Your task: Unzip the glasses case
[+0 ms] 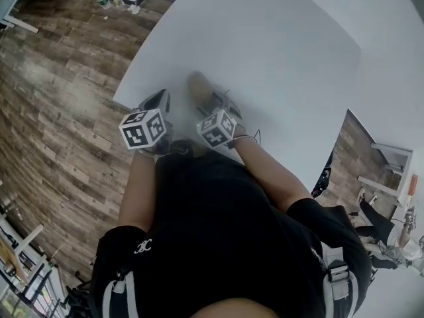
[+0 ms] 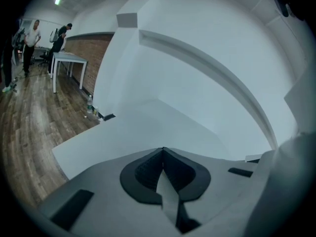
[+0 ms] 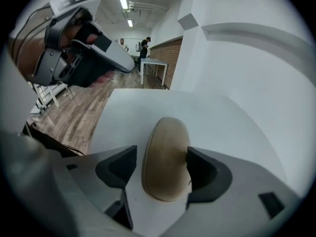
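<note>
Tan, oval glasses case (image 3: 165,157) lies flat in front of me on the white table (image 3: 212,112), near its edge, closed, long side running away from me.

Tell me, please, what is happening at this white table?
A person works over a white table with a gripper in each hand. The right gripper has its jaws open around a tan glasses case lying on the table, not clamped on it. The left gripper is shut and empty, held beside it. The case looks closed.
</note>
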